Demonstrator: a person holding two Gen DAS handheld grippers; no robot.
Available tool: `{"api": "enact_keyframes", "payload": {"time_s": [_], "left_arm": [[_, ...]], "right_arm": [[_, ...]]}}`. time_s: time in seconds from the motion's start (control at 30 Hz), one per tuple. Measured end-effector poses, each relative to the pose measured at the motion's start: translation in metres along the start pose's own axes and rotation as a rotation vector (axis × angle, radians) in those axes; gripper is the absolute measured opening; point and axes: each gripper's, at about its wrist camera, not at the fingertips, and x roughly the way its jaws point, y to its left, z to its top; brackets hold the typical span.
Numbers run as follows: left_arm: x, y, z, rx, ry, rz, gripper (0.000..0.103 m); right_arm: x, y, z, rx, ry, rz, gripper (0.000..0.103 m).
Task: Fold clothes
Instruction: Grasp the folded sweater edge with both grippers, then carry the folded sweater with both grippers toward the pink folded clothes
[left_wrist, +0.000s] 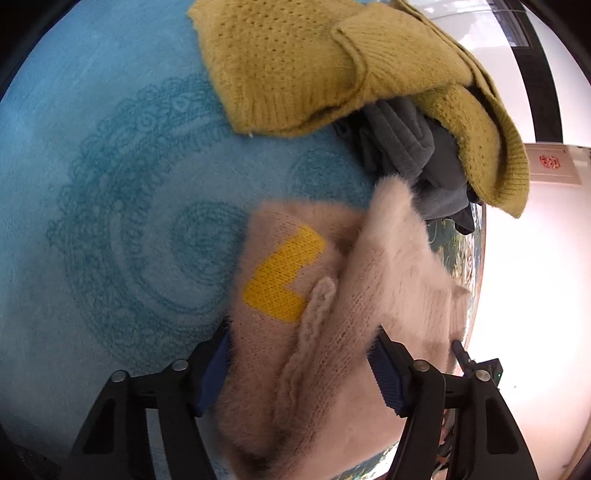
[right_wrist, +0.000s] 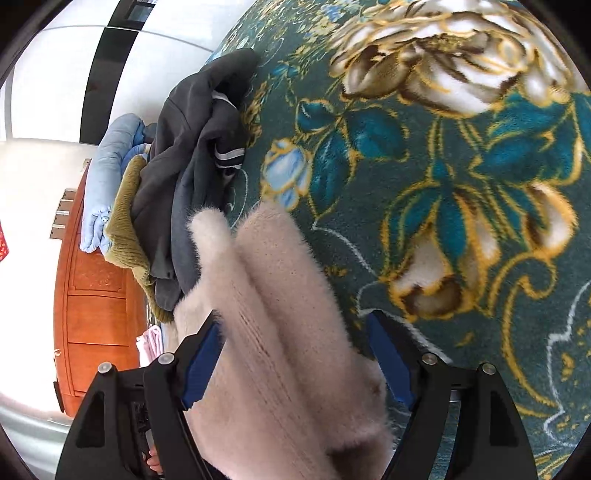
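The left gripper has its jaws spread wide, the fuzzy pink sweater bunched between them; whether the pads touch it is unclear. The right gripper is likewise spread, with the same pink sweater lying between its fingers. The sweater's yellow patch faces up over the blue patterned cloth. Beyond the sweater sits a dark grey garment, a mustard knit sweater draped on it; the floral blanket lies beside the sweater
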Motion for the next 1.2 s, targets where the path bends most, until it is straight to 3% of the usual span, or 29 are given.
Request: {"api": "enact_keyframes", "payload": {"time_s": [0.17,0.23,0.37,0.47,0.77,1.0,1.2], "left_arm": [[0.004,-0.007,-0.004,0.025,0.000,0.028,0.063],[0.003,-0.008,-0.005,0.025,-0.003,0.029,0.059],[-0.004,-0.015,-0.010,0.061,-0.019,0.031,0.047],[-0.012,-0.022,-0.015,0.092,-0.035,0.021,0.041],[-0.048,-0.044,-0.031,0.178,-0.074,-0.068,0.034],[-0.135,-0.022,-0.025,0.157,-0.183,-0.182,0.033],[-0.254,0.036,-0.014,0.088,-0.419,-0.231,0.033]], "right_arm": [[0.009,0.012,-0.004,-0.008,0.008,-0.056,0.078],[0.012,0.019,-0.007,-0.013,0.016,-0.088,0.073],[0.010,0.029,-0.012,-0.005,-0.002,-0.161,0.051],[-0.005,0.035,-0.017,0.013,-0.033,-0.133,0.039],[-0.038,0.091,-0.033,-0.068,-0.082,-0.079,0.033],[-0.052,0.179,-0.049,-0.218,-0.091,-0.004,0.032],[-0.013,0.297,-0.062,-0.415,-0.022,0.131,0.031]]}}
